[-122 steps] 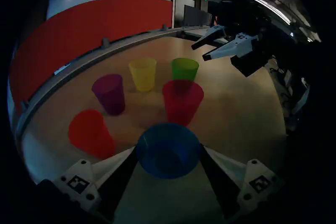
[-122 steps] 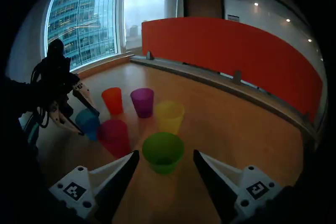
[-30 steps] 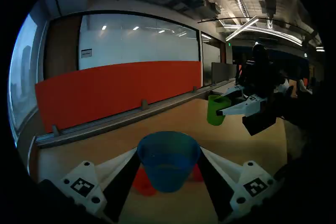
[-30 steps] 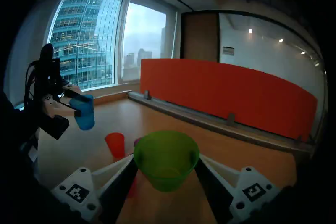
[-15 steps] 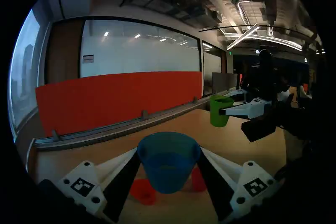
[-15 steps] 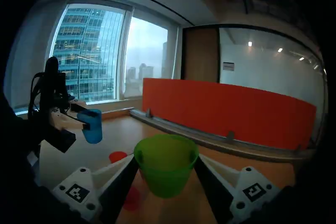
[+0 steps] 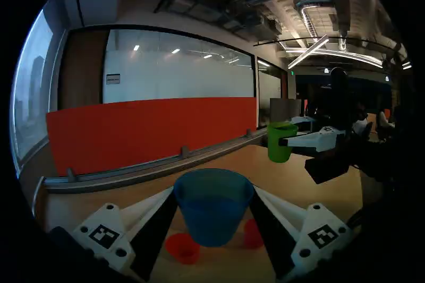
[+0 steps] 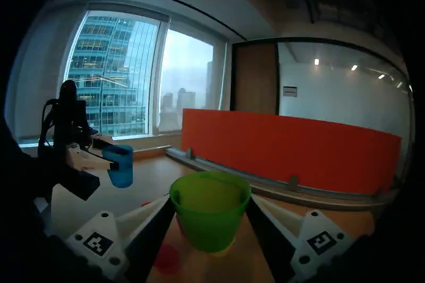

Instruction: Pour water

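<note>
In the left gripper view my left gripper [image 7: 213, 203] is shut on a blue cup [image 7: 213, 206], held upright above the wooden table [image 7: 287, 177]. Farther off at the right, the right gripper [image 7: 289, 145] holds a green cup [image 7: 279, 141]. In the right gripper view my right gripper [image 8: 210, 218] is shut on that green cup [image 8: 210, 216], upright and raised. At the left there, the left gripper [image 8: 109, 165] carries the blue cup [image 8: 120, 166]. I cannot make out water in either cup.
Two red cups [image 7: 182, 247] [image 7: 252, 232] stand on the table below the blue cup. A red cup [image 8: 167, 258] and a yellow rim [image 8: 223, 253] show under the green cup. An orange partition [image 7: 149, 129] runs along the table's far edge. Tall windows [image 8: 111, 92] lie beyond.
Both cups have been lifted off the table from among the others and are rising further. Over the last second the two held cups moved slightly closer to each other.
</note>
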The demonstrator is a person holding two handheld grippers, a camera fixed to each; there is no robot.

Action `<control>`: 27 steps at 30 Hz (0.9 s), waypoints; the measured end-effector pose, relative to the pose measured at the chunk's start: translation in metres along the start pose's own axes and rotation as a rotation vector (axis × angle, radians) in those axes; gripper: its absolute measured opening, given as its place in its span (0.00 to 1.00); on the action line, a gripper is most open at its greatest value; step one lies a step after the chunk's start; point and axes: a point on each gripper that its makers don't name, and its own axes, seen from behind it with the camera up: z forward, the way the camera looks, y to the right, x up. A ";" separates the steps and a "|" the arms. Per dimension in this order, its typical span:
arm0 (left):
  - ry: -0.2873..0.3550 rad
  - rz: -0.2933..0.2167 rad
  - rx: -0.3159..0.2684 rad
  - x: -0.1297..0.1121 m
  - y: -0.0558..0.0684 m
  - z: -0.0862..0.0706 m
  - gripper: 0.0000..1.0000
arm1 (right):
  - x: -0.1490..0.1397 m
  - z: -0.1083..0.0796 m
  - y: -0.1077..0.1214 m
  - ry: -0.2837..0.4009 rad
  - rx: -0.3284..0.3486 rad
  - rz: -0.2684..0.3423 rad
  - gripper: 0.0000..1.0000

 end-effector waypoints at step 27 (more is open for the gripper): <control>0.069 0.171 0.037 0.053 -0.007 0.005 0.88 | -0.010 0.013 -0.055 0.006 0.140 0.026 0.90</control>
